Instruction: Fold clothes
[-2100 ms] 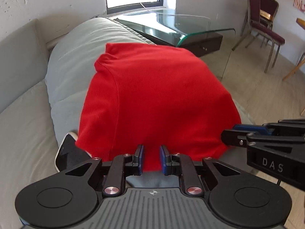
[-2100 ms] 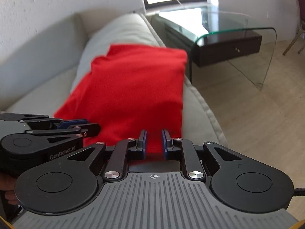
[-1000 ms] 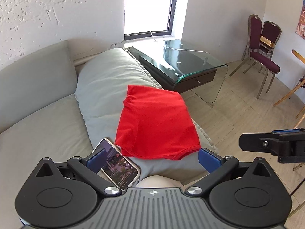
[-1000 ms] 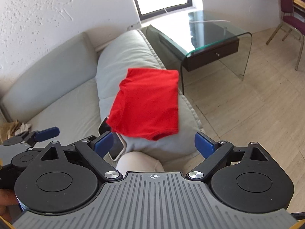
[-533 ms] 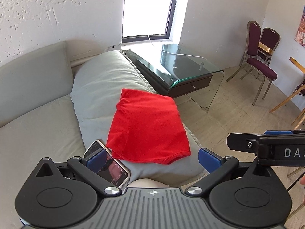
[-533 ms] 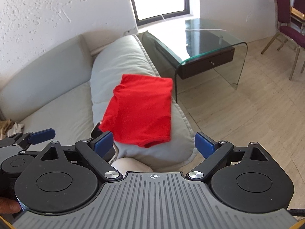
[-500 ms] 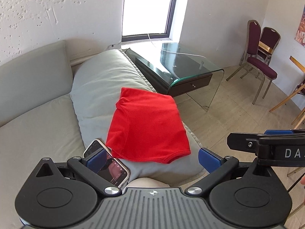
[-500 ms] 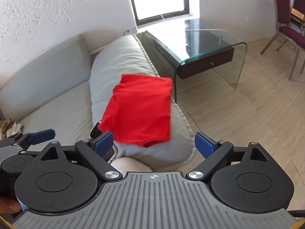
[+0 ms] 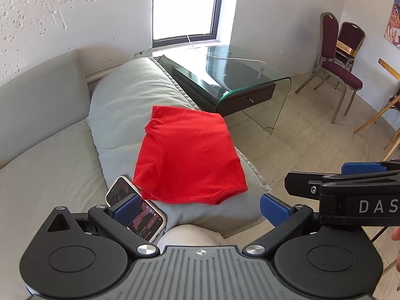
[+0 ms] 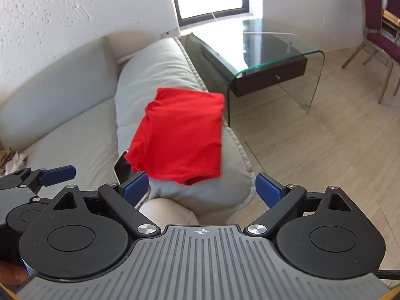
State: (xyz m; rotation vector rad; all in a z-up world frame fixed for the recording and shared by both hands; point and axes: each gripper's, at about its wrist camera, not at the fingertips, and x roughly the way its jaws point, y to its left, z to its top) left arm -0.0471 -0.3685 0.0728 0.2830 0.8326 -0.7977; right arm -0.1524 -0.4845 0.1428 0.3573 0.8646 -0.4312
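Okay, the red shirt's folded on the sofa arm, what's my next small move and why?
Probably keep both hands back and stop: the folded red shirt lies flat on the grey sofa arm, and the left gripper and right gripper are open and empty.

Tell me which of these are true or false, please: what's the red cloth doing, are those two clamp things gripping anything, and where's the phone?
1. The red garment lies folded on the grey cushion. True.
2. The left gripper is clamped on the garment. False: it is open and holds nothing.
3. The right gripper is open. True.
4. The phone sits on the glass table. False: it lies on the sofa by the garment's near corner.
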